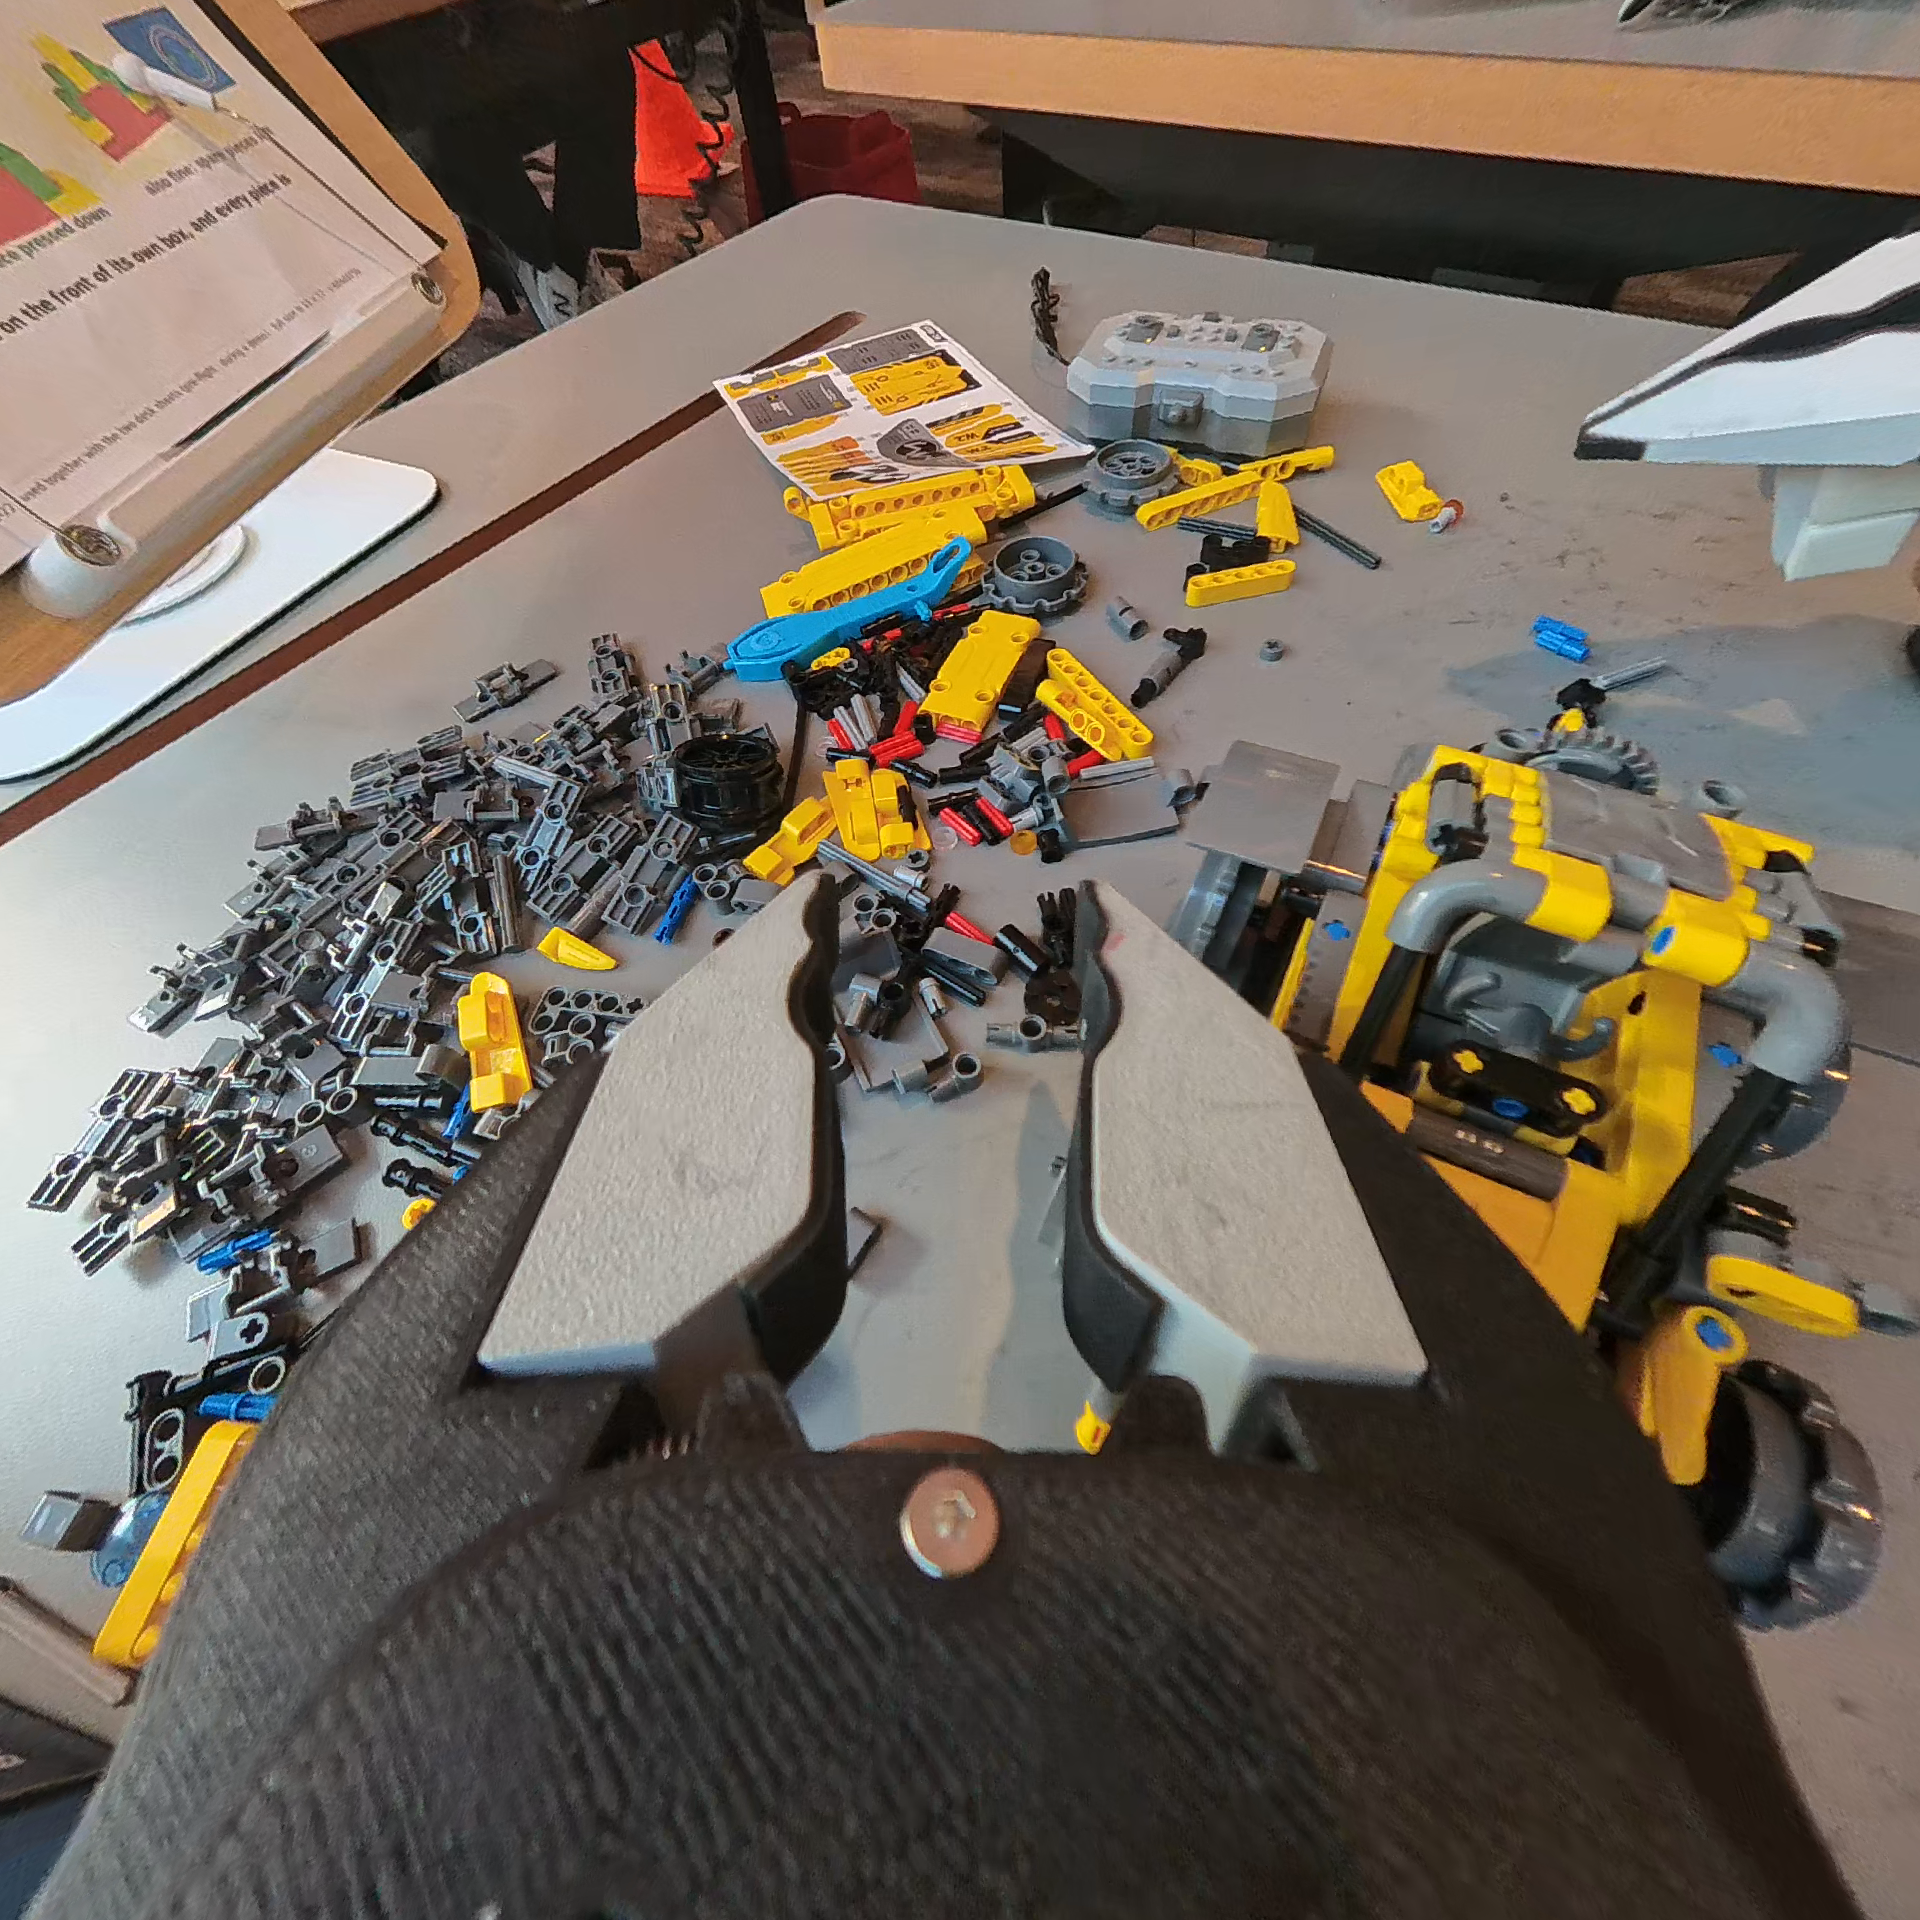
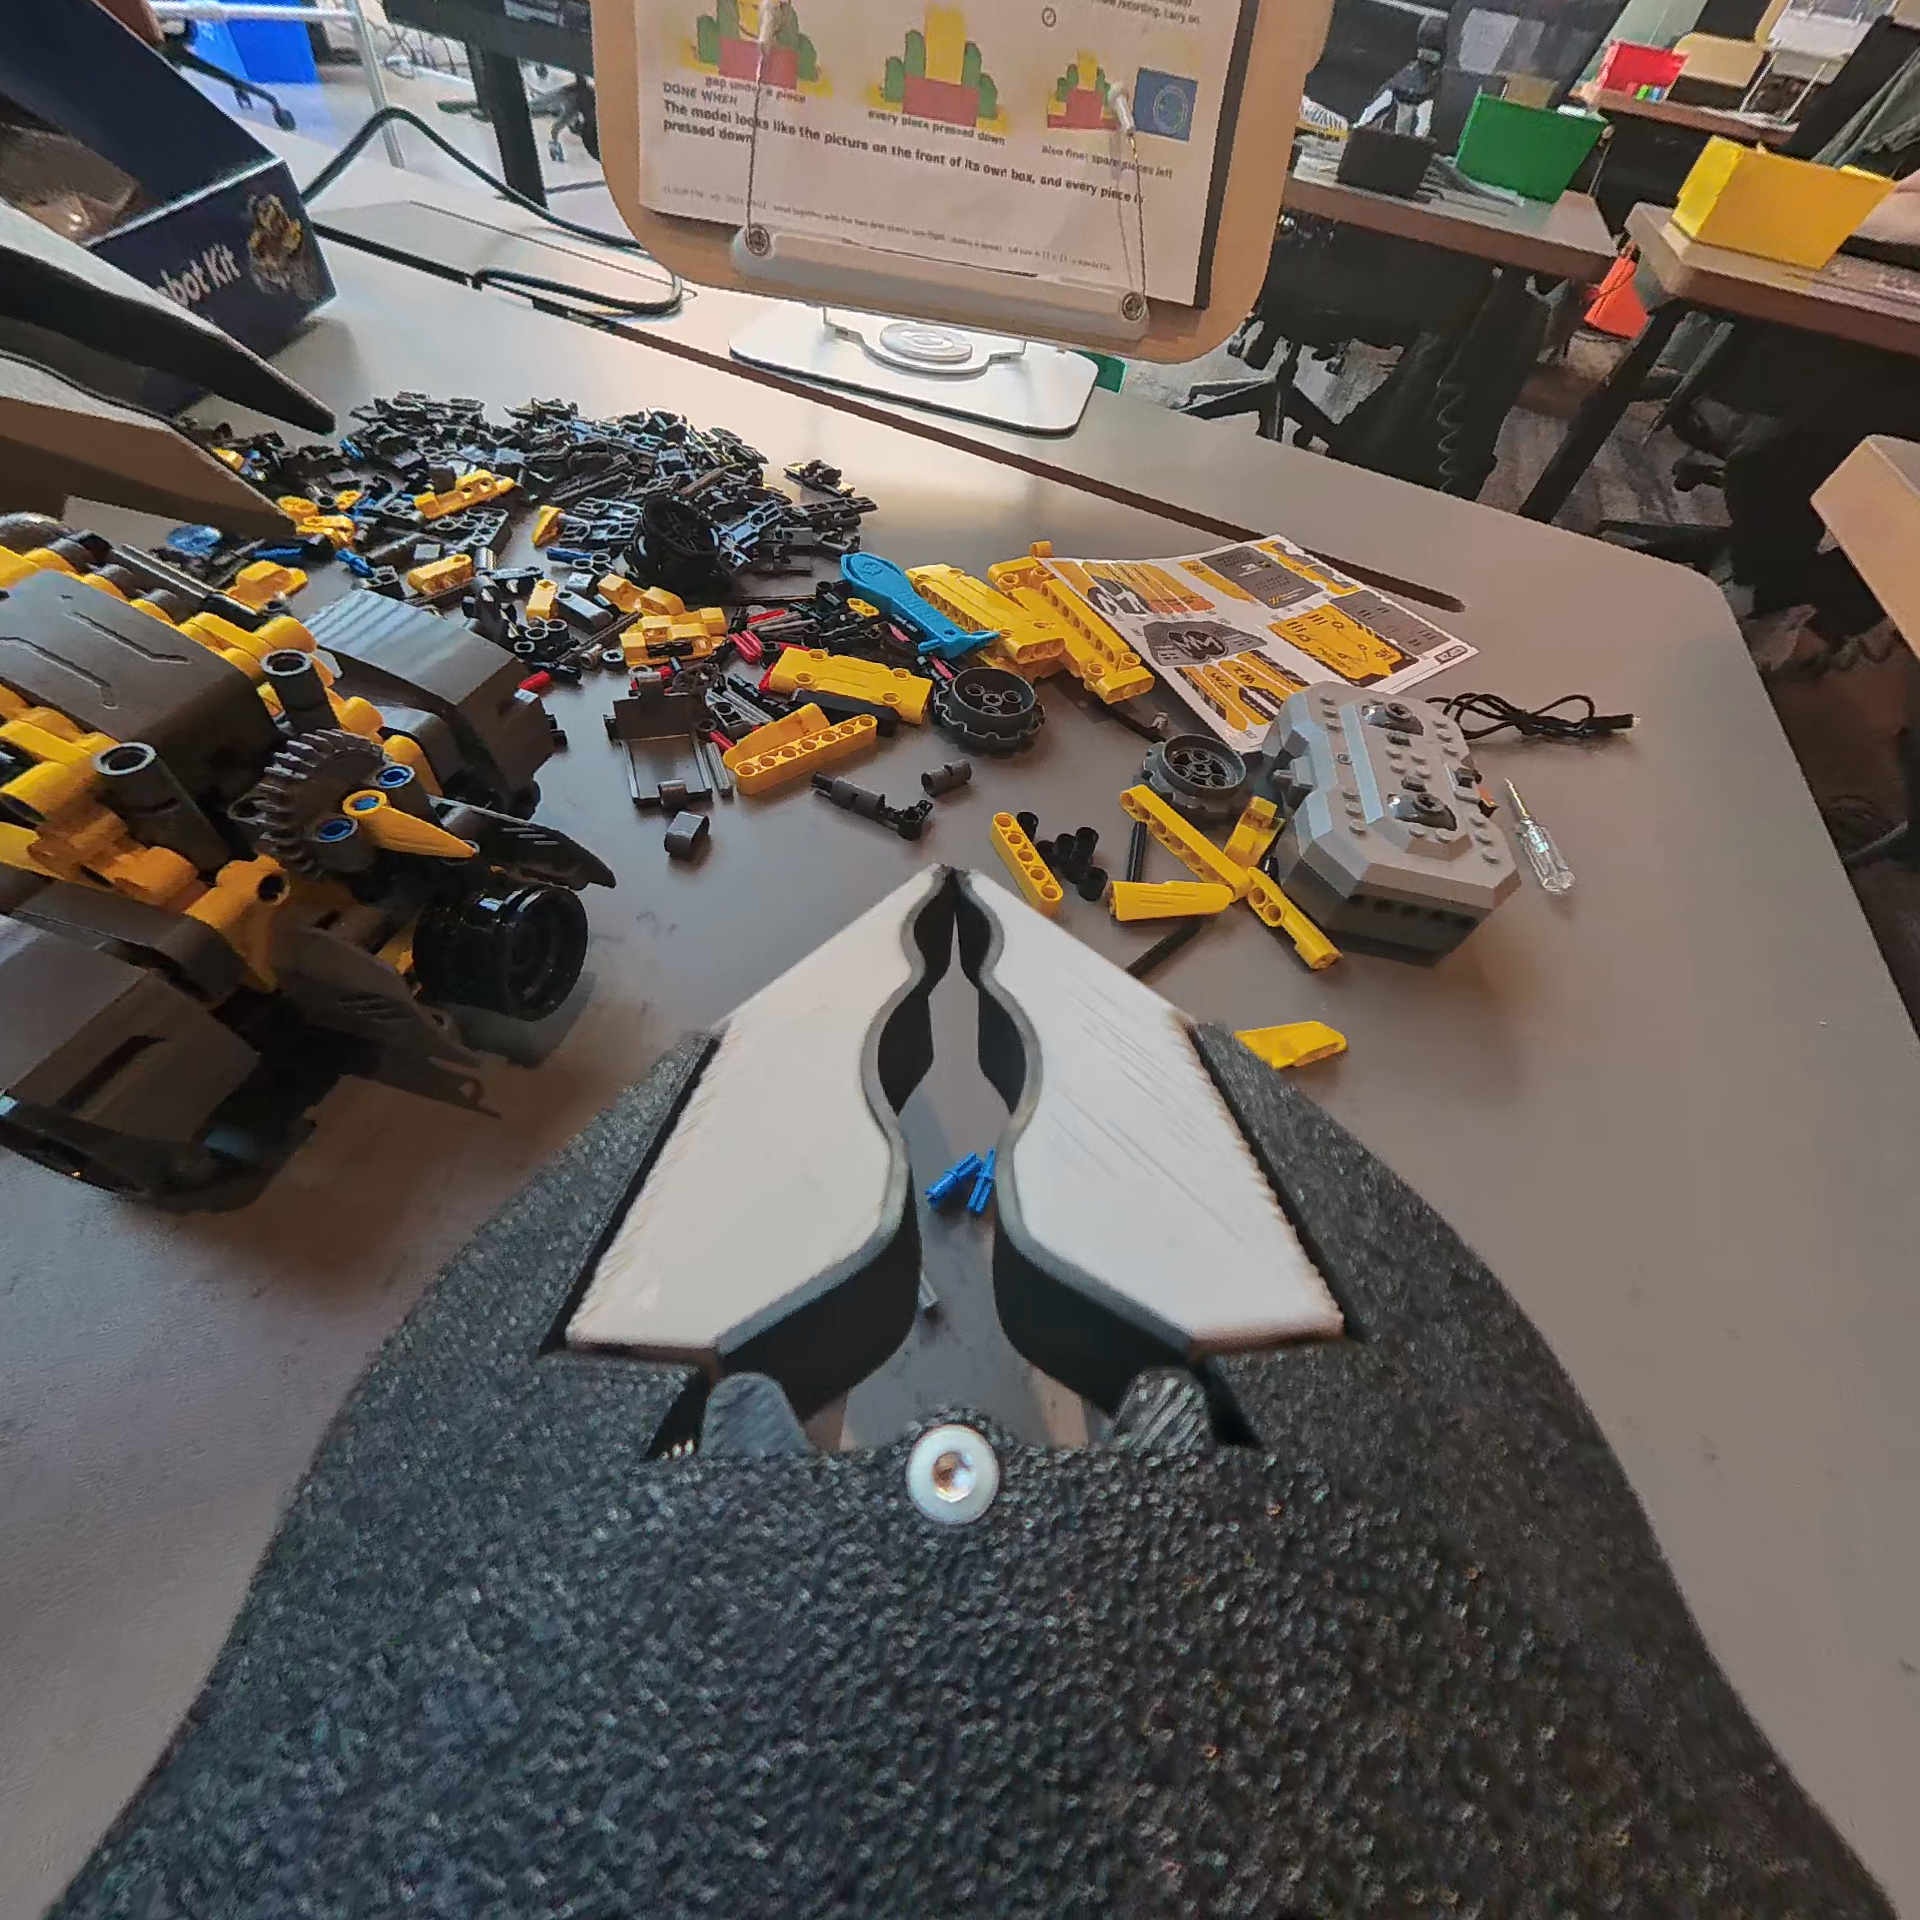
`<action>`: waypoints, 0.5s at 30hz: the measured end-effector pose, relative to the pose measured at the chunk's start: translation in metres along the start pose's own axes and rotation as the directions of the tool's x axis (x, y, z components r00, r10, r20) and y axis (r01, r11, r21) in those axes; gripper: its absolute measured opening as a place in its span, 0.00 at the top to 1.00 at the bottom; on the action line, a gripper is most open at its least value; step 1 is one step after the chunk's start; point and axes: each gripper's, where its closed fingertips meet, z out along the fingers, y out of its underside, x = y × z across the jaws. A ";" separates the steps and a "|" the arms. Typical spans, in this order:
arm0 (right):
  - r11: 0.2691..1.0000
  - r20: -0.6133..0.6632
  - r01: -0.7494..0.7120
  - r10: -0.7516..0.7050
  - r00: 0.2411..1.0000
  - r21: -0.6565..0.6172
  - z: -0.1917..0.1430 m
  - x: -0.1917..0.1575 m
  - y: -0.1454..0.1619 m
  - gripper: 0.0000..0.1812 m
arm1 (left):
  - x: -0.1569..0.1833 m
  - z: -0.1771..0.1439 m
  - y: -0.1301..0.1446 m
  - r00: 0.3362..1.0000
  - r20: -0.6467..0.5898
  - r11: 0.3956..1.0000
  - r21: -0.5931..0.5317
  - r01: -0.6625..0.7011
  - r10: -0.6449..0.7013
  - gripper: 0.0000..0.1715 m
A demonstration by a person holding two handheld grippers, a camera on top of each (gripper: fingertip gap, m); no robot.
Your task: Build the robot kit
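Two grey fingers of the left gripper [image 1: 951, 904] spread well apart above the grey table [image 1: 582, 436], holding nothing; between and just beyond their tips lie small grey and black connector pieces [image 1: 925, 997]. Just to its right stands a half-built yellow and grey toy vehicle [image 1: 1558, 997], its black wheel [image 1: 1797, 1496] near the gripper's body. To the left spreads a heap of dark grey track links [image 1: 343, 935], with a yellow curved piece [image 1: 488, 1039] at its edge. Farther off lie yellow beams [image 1: 904, 509], a blue separator tool [image 1: 831, 623], a sticker sheet [image 1: 894, 416] and a grey battery box [image 1: 1195, 384].

From the right wrist view, the right gripper [image 2: 953, 878] has its fingertips closed together at the tips, with nothing seen between them. Below its fingers, on the table, lie two small blue pins [image 2: 961, 1179], seen through the gap. A yellow wedge piece [image 2: 1288, 1042] rests just beside its right finger. The vehicle [image 2: 239, 821] stands to its left, the battery box [image 2: 1382, 821] ahead to the right with a small clear screwdriver [image 2: 1536, 836] beside it. A printed sheet on a stand [image 2: 935, 156] rises at the table's far edge.
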 end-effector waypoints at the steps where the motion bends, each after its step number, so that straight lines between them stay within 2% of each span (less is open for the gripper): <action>1: 1.000 -0.002 0.000 0.000 1.000 -0.009 0.001 0.000 0.001 1.00 | -0.001 0.000 0.001 1.000 0.005 1.000 -0.004 0.004 -0.004 0.76; 7: 0.999 -0.007 0.015 -0.015 1.000 -0.049 0.006 0.000 0.007 1.00 | -0.019 0.003 0.010 0.992 0.079 0.994 -0.047 0.099 -0.096 0.83; 15: 1.000 -0.003 0.001 -0.001 1.000 -0.029 0.004 0.001 0.004 1.00 | -0.025 0.005 0.015 0.989 0.097 0.991 -0.064 0.115 -0.109 0.82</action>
